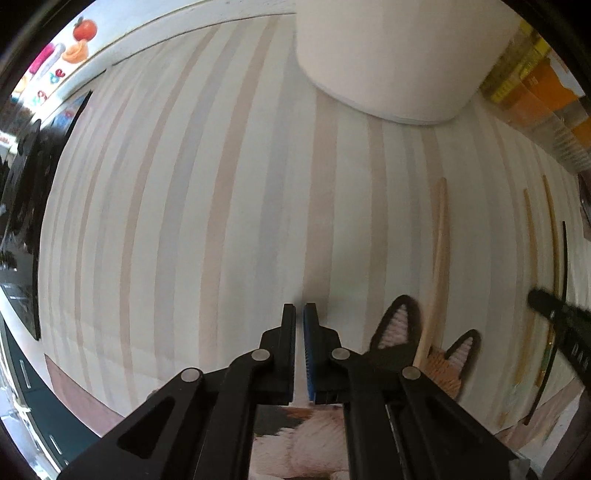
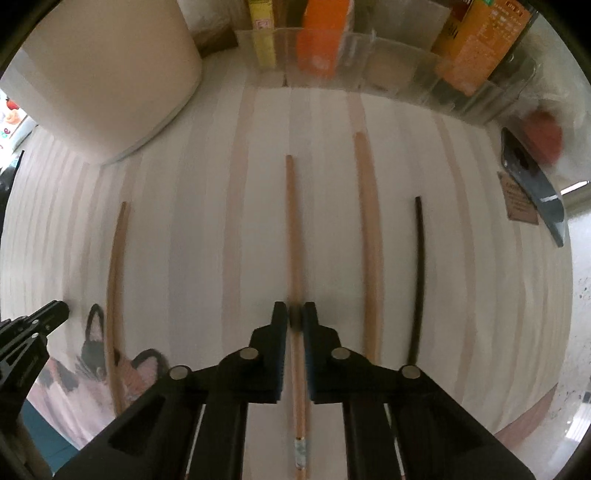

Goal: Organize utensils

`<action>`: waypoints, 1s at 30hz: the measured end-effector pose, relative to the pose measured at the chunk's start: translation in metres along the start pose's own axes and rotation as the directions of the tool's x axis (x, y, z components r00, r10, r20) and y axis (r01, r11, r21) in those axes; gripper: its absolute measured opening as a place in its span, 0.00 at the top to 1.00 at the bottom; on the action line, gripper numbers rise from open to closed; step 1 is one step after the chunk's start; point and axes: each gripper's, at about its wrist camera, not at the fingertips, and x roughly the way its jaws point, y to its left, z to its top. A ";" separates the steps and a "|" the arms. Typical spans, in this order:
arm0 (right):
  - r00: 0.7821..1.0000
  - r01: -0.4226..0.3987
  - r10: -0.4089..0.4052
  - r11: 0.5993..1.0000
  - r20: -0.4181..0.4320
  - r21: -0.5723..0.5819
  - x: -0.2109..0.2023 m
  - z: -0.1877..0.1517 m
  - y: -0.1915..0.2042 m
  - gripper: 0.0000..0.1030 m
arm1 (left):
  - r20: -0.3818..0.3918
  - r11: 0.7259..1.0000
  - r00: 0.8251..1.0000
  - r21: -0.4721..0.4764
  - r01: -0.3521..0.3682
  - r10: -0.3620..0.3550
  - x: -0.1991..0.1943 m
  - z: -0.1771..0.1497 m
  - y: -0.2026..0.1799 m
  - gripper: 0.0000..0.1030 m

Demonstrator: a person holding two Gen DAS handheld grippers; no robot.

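Fingers of the right gripper point(image 2: 294, 314) stand nearest in the right wrist view, drawn in to a narrow gap with a wooden chopstick point(image 2: 293, 236) running lengthwise between them; the pads sit right against its sides, gripping it. That chopstick lies along the striped cloth point(image 2: 207, 229), its decorated end under the gripper body and its other end pointing away toward the back of the table. Just to its right lies a second, paler wooden chopstick point(image 2: 367, 236), roughly parallel, and further right a black chopstick point(image 2: 419, 273), also parallel. Well to the left, another wooden stick point(image 2: 114, 295) crosses a cat picture point(image 2: 92, 343) printed on the mat. The left gripper point(image 2: 44, 321) shows at the left edge of this view.

From the left wrist view, the left gripper point(image 1: 300, 314) hovers over bare striped cloth point(image 1: 184, 221), its jaws nearly together with only a thin slit between them and nothing held. The cat's ears point(image 1: 399, 321) lie just right of it, beside a wooden stick point(image 1: 437, 266).

Farther back, a large white cylindrical container point(image 2: 110, 74) stands on the cloth at the left. Along the far edge sits a clear plastic organizer point(image 2: 391, 70) holding yellow and orange packages point(image 2: 325, 33).
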 end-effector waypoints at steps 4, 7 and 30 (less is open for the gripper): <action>0.994 -0.084 0.083 0.996 -0.064 -0.008 -0.001 -0.012 0.015 0.93 | -0.019 0.995 0.995 -0.032 0.092 -0.093 -0.005 -0.002 0.011 0.97; 0.994 -0.088 0.087 0.996 -0.070 -0.009 -0.002 -0.019 0.019 0.93 | -0.015 0.979 0.979 -0.043 0.202 -0.202 -0.014 -0.004 0.008 0.95; 0.998 0.022 -0.020 0.999 -0.061 0.032 0.002 -0.032 -0.003 0.93 | 0.013 0.991 1.000 0.136 0.019 -0.021 -0.001 -0.001 -0.012 0.95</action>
